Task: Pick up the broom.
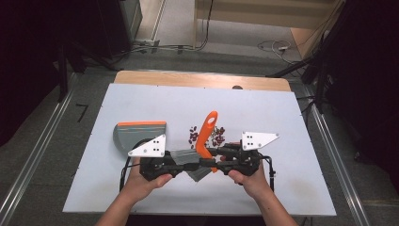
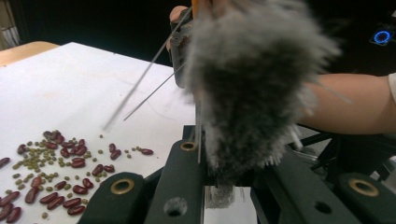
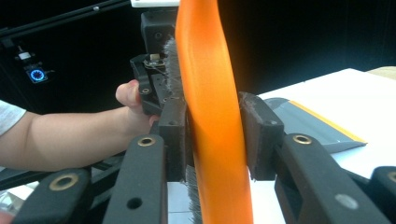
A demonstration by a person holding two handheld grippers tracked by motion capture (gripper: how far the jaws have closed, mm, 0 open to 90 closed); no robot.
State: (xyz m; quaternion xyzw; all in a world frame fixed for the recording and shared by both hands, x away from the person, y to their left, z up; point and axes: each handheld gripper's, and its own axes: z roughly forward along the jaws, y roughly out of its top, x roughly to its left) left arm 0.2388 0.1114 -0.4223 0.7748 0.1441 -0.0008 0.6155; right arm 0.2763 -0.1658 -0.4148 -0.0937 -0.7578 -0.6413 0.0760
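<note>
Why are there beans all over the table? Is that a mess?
Yes. Red beans and small green ones lie scattered loose on the white table, beside the orange-handled brush. The grey dustpan sits apart from them, nothing swept into it yet.

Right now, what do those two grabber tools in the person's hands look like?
Both are black. The left gripper and right gripper each carry a pale three-cornered plate with dark dots on top. Their jaws have brass-ringed holes, a black cable loops from each, and a white short sleeve peeks in.
</note>
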